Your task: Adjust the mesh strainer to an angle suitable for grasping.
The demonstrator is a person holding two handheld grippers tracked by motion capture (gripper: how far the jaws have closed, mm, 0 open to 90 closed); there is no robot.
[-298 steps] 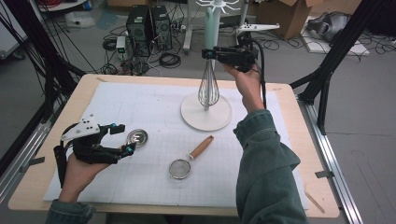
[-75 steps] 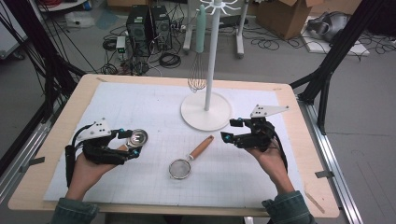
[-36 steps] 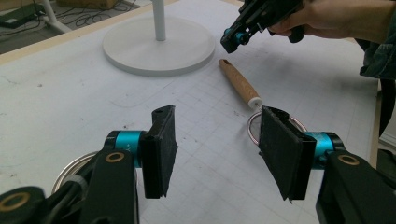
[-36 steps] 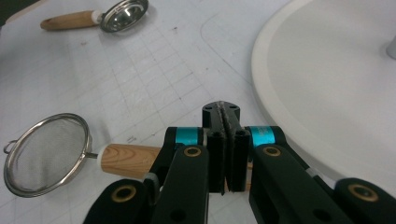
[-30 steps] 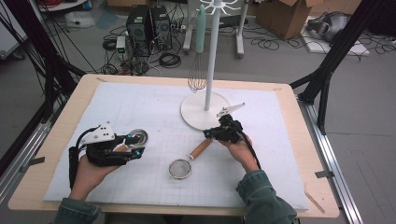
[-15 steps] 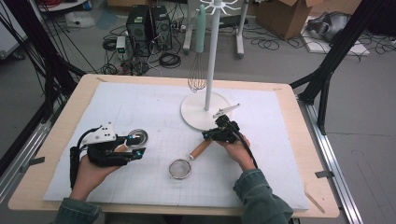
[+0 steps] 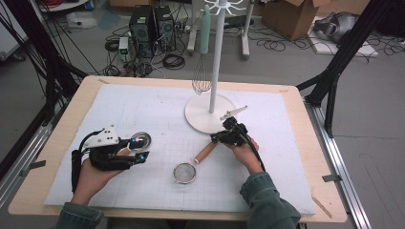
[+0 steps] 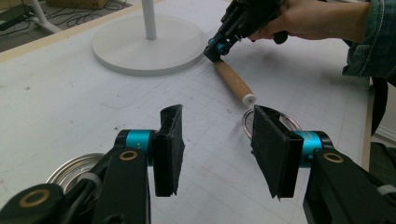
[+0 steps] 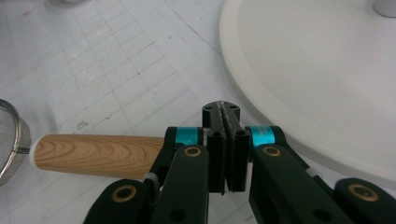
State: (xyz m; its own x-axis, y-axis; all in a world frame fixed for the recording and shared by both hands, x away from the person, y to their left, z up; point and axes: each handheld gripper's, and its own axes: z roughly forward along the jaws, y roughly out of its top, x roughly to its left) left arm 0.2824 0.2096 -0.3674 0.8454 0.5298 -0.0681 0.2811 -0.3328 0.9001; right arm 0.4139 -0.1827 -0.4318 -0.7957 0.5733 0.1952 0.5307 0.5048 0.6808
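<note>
- Strainer (image 7: 195, 163) lies flat on the white mat (image 7: 143, 105) in the middle of the table (image 7: 329, 200), in front of the stand (image 7: 210, 114).
- Long axis in the high view: mesh bowl at the near-left end, wooden handle (image 7: 206, 152) running up and to the right toward the stand's round base.
- The handle's free end stops just short of the base rim, close but apart.
- Your right gripper (image 7: 220, 137) sits right at that free end. In the right gripper view the handle (image 9: 93, 154) lies off to the left of the fingers (image 9: 215, 140), crosswise to them.
- Right fingers are pressed flat together with no gap. Nothing shows between them, and I can't tell whether a thin hanging loop at the handle's end is pinched.
- Judgement: the right hand is the one on the strainer, and the grip is at the very tip, so the bowl end will hang low when you lift.
- Your left gripper (image 7: 142, 149) is well apart from it at the left of the mat, pointing across toward the strainer.
- Left fingers (image 8: 170, 140) stand partly open with only bare mat between them.
- A small round metal tin (image 7: 140, 140) sits just beside the left gripper's tip, and I can't tell if it touches.
- From the left gripper view the mesh rim shows behind its far finger, with the handle (image 8: 236, 84) pointing away toward your other hand.
- A whisk (image 7: 202, 76) hangs on the stand's left side. Judgement: the strainer goes up there next, so watch the whisk on the way.
</note>
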